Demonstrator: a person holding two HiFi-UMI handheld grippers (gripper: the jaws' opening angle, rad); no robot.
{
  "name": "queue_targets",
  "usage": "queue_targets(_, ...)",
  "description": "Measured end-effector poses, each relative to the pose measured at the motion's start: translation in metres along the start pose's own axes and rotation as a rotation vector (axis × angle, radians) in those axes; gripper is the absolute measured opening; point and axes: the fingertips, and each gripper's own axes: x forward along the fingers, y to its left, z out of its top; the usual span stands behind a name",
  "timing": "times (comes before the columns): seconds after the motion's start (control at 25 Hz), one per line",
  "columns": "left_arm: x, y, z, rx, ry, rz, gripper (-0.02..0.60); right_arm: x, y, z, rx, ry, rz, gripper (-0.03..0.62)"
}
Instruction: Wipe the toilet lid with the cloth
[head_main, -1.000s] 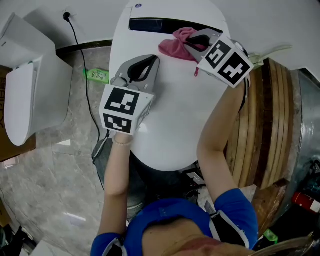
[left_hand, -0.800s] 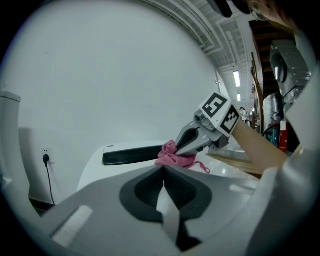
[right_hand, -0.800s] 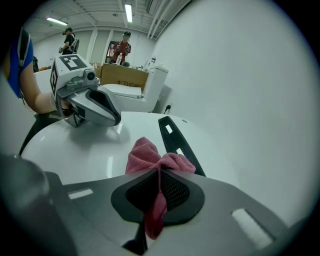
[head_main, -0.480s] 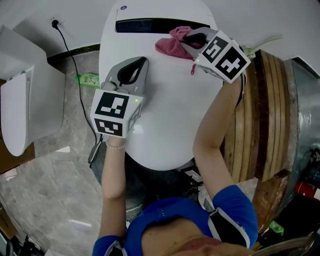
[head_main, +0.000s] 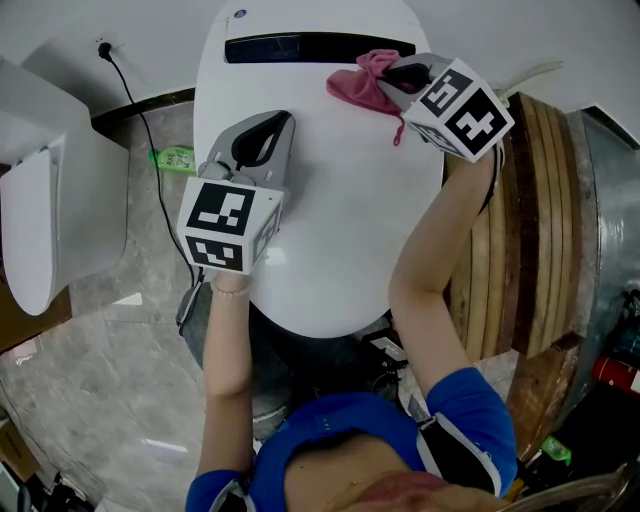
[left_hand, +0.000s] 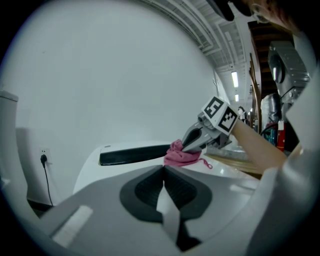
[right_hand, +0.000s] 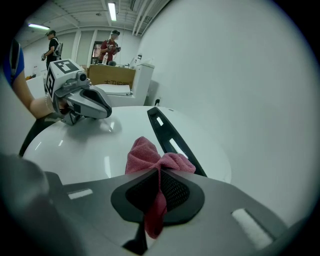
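jaws: right gripper (head_main: 388, 76) pinches cloth (head_main: 357, 88) on lid (head_main: 330, 210)

Two grippers are working here: left gripper (head_main: 280, 120) and right gripper (head_main: 388, 76), both over the one toilet lid (head_main: 330, 210). There's one dark strip (head_main: 300, 47) across the lid's far end, and one pink cloth (head_main: 360, 86) just below it. Left of the lid we've got a second toilet (head_main: 50, 180), one green bottle (head_main: 175, 158), one wall socket (head_main: 100, 45) and one black cable (head_main: 148, 115). Beyond the lid, two onlookers: one person (right_hand: 51, 42), another person (right_hand: 112, 46).
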Motion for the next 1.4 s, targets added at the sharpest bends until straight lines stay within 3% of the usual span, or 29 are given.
queue_targets(1.4, -0.002, -0.001, 0.0, 0.02, -0.019, 0.001, 0.002, -0.027, -0.033, -0.065, 0.169, 0.087, -0.129, 0.014)
